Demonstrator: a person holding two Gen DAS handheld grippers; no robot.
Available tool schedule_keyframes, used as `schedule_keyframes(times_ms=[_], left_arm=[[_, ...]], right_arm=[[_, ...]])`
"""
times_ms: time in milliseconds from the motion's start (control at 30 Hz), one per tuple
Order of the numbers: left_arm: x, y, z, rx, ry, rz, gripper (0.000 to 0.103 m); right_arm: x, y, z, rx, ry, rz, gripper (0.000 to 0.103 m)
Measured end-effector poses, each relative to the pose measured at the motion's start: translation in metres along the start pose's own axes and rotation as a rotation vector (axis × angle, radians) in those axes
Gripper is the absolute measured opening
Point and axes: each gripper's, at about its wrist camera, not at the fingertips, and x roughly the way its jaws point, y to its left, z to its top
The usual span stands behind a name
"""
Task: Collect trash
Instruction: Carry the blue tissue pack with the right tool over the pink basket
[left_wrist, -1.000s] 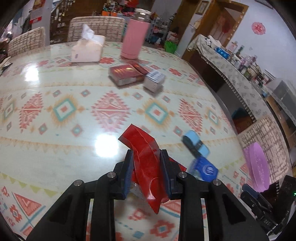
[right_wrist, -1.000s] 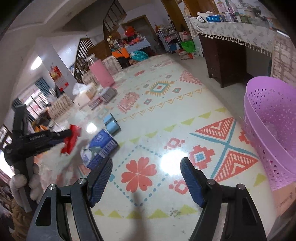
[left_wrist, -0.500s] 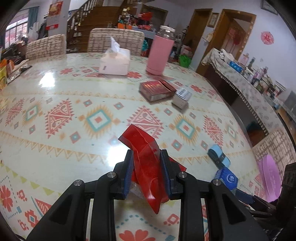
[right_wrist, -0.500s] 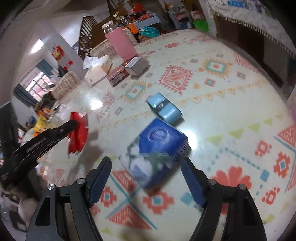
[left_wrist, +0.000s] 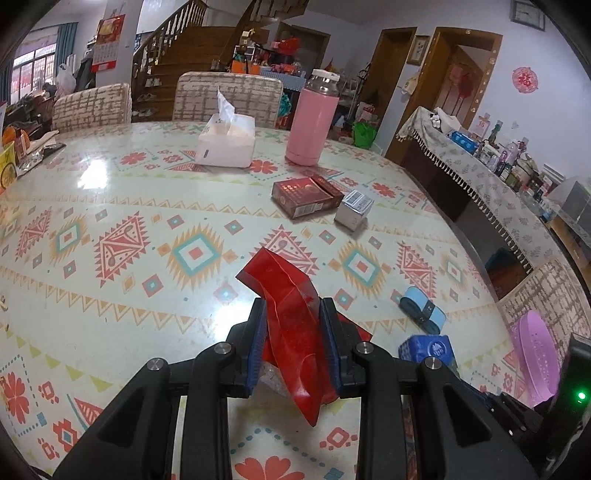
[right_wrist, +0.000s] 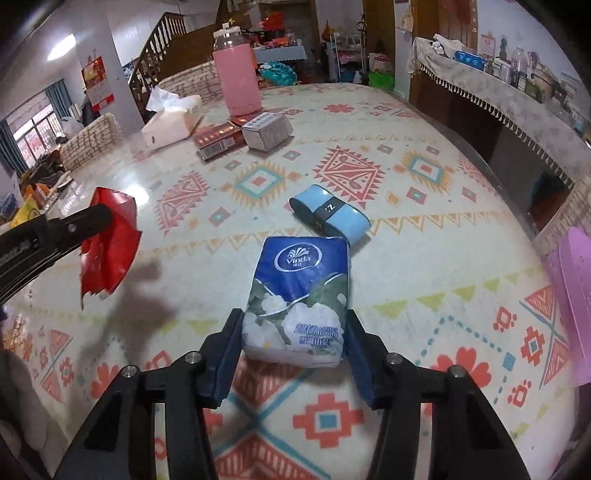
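Observation:
My left gripper (left_wrist: 293, 306) is shut on a crumpled red wrapper (left_wrist: 291, 325) and holds it just above the patterned table (left_wrist: 110, 206). The right wrist view shows that wrapper (right_wrist: 110, 243) at the left. A blue tissue pack (right_wrist: 301, 280) lies flat between the jaws of my right gripper (right_wrist: 293, 321). The jaws are closing, and both pads meet the pack's long sides. In the left wrist view the pack (left_wrist: 428, 347) is low on the right. A light-blue roll (right_wrist: 332, 214) lies just beyond it. A purple basket (right_wrist: 576, 295) stands off the table's right edge.
At the far side of the table stand a white tissue box (left_wrist: 227, 147) and a pink bottle (left_wrist: 312, 118), with a red-brown carton (left_wrist: 306, 195) and a small grey box (left_wrist: 354, 208) nearer. Two chairs are behind. A cloth-covered sideboard (left_wrist: 480, 173) runs along the right.
My right gripper swung left from the basket side to the blue tissue pack and narrowed its jaws around it. The left gripper kept its hold on the red wrapper and tilted up slightly.

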Motion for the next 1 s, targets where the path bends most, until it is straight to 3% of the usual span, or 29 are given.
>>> schedule_keyframes(times_ms=[500,700,1000], left_arm=[[0.0,-0.008,-0.003,0.03,-0.009,0.013,0.028],[-0.004,-0.024,-0.01,0.084,-0.016,0.023,0.028],[-0.045,-0.055,-0.035,0.185,-0.042,0.051,0.028]], right_arm=[[-0.085,-0.05,-0.044,0.071,-0.125,0.06,0.056],[-0.103,-0.079,-0.056,0.124,-0.157,0.077,0.056],[-0.109,-0.105,-0.067,0.181,-0.175,0.127,0.056]])
